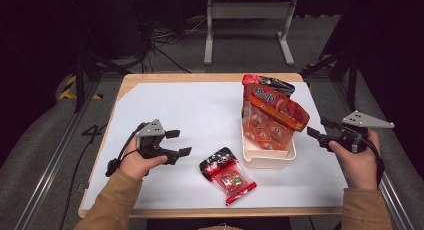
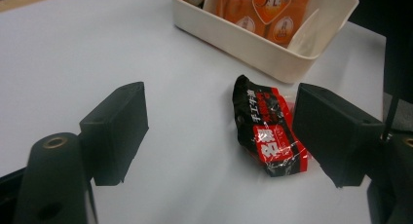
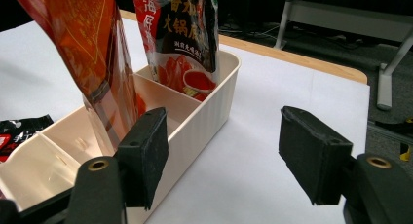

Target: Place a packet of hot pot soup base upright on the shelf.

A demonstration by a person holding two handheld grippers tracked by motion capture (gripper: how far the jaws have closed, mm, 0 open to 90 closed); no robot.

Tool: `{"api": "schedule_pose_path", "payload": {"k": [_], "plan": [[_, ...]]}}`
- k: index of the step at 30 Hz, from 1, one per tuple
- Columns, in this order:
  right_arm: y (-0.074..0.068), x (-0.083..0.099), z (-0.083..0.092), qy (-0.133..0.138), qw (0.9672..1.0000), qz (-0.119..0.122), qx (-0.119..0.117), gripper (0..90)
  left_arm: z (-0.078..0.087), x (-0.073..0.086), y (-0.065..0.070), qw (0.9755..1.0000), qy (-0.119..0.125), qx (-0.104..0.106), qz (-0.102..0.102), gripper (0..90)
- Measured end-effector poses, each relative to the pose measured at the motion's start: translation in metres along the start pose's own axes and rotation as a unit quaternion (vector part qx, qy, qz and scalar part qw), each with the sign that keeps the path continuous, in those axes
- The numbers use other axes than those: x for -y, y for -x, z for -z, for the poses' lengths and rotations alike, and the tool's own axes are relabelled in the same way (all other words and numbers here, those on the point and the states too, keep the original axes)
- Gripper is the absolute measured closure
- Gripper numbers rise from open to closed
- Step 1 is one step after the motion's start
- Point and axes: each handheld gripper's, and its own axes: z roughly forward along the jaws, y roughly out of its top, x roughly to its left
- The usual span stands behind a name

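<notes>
Nearest, the red-and-black packet [image 1: 227,175] lies flat just right of the left gripper [image 1: 178,142], whose empty jaws stand apart, while the right gripper [image 1: 318,131] gapes farther off.

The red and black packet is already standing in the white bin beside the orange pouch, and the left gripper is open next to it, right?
Not quite. The red and black packet lies flat on the table in front of the white bin, as the high view shows. The orange pouch does stand in the bin, and the left gripper is open beside the packet.
</notes>
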Motion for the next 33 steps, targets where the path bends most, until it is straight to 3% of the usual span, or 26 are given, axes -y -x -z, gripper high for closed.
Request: {"api": "schedule_pose_path", "payload": {"k": [10,18,24,33], "plan": [[0.000,0.002,-0.004,-0.002,1.0000,-0.006,0.000,34.3,-0.027,0.009,0.007,0.9992,-0.028,0.027,-0.004,22.2],[0.002,0.005,-0.007,-0.007,0.9999,-0.013,-0.002,34.0,-0.047,0.015,0.014,0.9973,-0.056,0.047,-0.007,22.9],[0.002,0.005,-0.008,-0.006,0.9999,-0.016,-0.002,33.0,-0.057,0.019,0.018,0.9959,-0.074,0.051,-0.015,22.8],[0.001,0.006,-0.010,-0.007,0.9998,-0.017,-0.002,31.9,-0.066,0.024,0.021,0.9937,-0.093,0.061,-0.010,22.4]]}}
